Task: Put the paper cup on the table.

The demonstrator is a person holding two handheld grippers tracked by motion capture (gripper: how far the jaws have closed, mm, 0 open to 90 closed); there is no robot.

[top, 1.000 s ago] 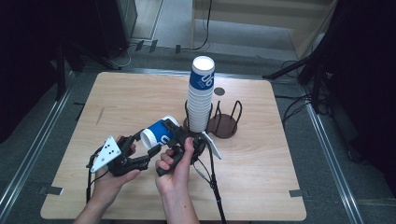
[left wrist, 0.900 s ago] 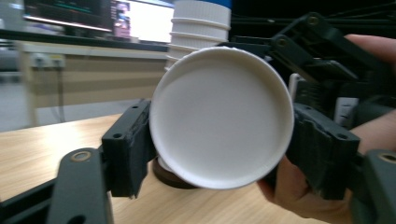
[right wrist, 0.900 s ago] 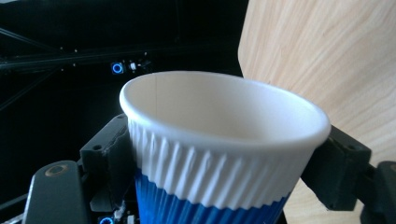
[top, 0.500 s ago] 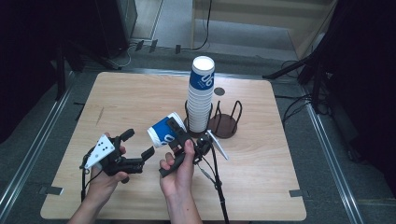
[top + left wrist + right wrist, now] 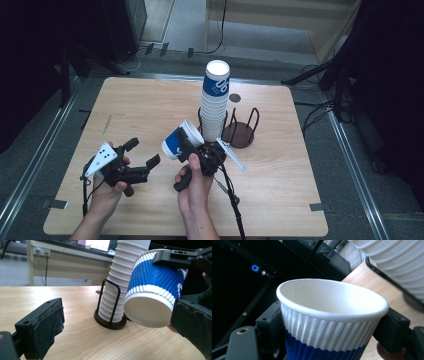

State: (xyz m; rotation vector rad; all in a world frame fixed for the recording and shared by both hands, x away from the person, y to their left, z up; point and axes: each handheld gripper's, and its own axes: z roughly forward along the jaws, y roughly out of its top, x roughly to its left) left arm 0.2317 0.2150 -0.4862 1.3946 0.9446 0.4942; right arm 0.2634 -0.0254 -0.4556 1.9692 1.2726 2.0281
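Observation:
A blue-and-white ribbed paper cup [image 5: 176,142] is tilted above the table, its mouth up and its base toward the left, with my right gripper [image 5: 184,145] shut on it. In the right gripper view the cup [image 5: 329,315] sits between both jaws. My left gripper [image 5: 142,152] stands open to the cup's left, apart from it. In the left gripper view the cup's base [image 5: 150,312] faces me, nearer the right jaw. A tall stack of matching cups [image 5: 215,100] stands in a dark wire holder [image 5: 110,321] just behind.
A second dark wire holder [image 5: 242,131] stands empty to the right of the stack. The wooden table [image 5: 125,110] has bare room at left and front right. A cable [image 5: 231,200] trails from my right gripper toward the front edge.
My left gripper was up against the cup's base; it has drawn back to the left and stands apart. The right gripper keeps the cup, nearly in place.

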